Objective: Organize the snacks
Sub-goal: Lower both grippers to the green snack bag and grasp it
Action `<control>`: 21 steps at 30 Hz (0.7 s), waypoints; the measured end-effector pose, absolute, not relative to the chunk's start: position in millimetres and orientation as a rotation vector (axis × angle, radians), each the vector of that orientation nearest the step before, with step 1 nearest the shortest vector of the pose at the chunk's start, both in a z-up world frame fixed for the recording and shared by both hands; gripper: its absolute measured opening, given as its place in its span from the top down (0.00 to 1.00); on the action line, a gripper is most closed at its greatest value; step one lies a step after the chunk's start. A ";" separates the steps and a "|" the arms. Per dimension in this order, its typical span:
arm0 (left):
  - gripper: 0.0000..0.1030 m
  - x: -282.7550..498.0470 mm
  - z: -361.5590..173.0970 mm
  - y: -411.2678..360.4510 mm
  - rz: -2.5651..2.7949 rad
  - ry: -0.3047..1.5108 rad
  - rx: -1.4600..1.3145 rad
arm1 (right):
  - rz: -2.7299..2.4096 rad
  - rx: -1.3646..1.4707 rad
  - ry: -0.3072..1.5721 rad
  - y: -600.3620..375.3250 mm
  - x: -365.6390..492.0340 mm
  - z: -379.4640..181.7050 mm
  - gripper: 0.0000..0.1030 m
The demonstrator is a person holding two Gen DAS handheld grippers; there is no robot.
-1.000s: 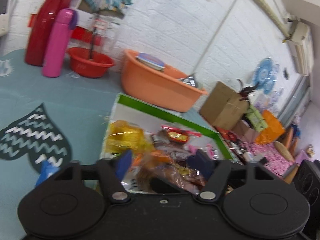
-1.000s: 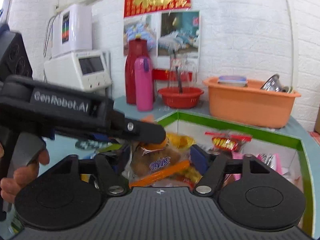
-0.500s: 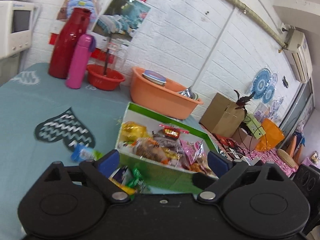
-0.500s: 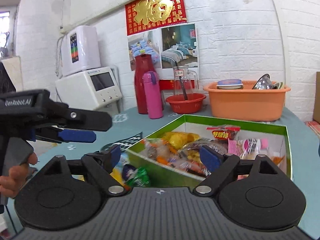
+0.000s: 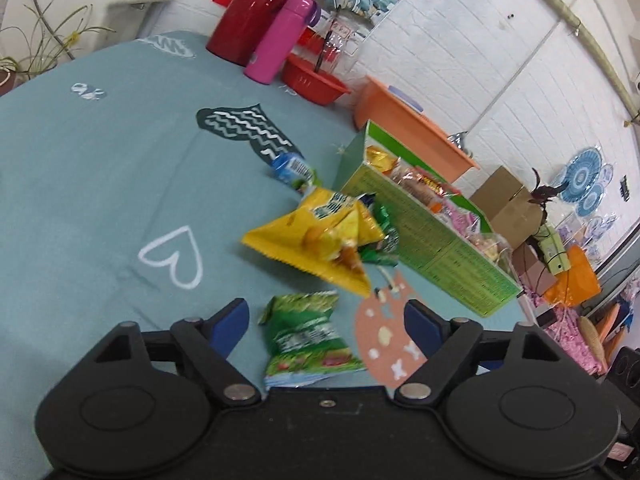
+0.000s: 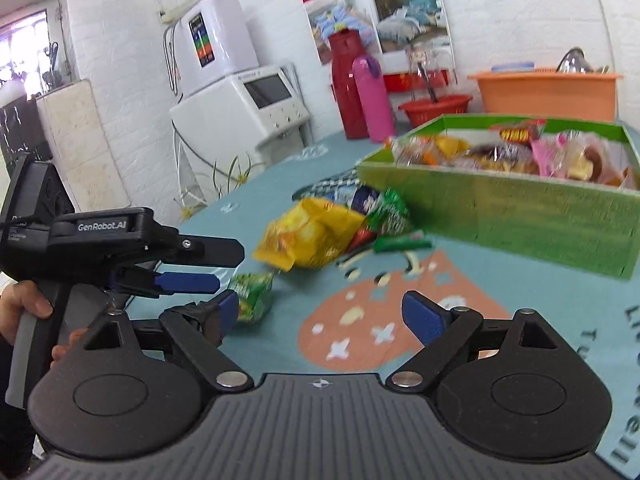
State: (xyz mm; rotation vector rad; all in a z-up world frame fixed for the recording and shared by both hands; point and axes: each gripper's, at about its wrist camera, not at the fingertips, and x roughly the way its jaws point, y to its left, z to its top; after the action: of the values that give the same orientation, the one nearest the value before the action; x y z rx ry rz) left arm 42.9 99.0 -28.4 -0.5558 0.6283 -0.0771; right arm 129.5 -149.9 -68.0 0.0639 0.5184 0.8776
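Fingers of the left gripper [image 5: 326, 320] spread wide, holding nothing, above a crinkled green snack packet [image 5: 310, 340] lying flat on the teal tablecloth [image 5: 88, 184]. Right gripper [image 6: 320, 316] likewise gapes empty. Beyond lie a yellow bag [image 5: 320, 240] and the green box [image 5: 424, 236], packed with wrapped snacks.

Home (thermos [image 6: 345, 84], washbasin [image 6: 546, 94]); cluttered.

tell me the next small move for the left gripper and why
Probably lower the open left gripper onto the small green crinkled snack packet and close: it lies loose on the teal tablecloth between the spread fingers, outside the green cardboard box.
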 end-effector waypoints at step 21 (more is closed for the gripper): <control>0.61 55.0 -44.2 72.3 -0.264 0.692 -0.591 | 0.932 0.027 0.603 -127.9 124.9 -84.2 0.00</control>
State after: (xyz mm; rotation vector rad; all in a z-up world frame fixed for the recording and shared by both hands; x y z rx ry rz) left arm 55.0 72.3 -44.2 -0.5907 0.6919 -0.2637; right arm 124.9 -127.9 -84.2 0.0274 0.6029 0.9322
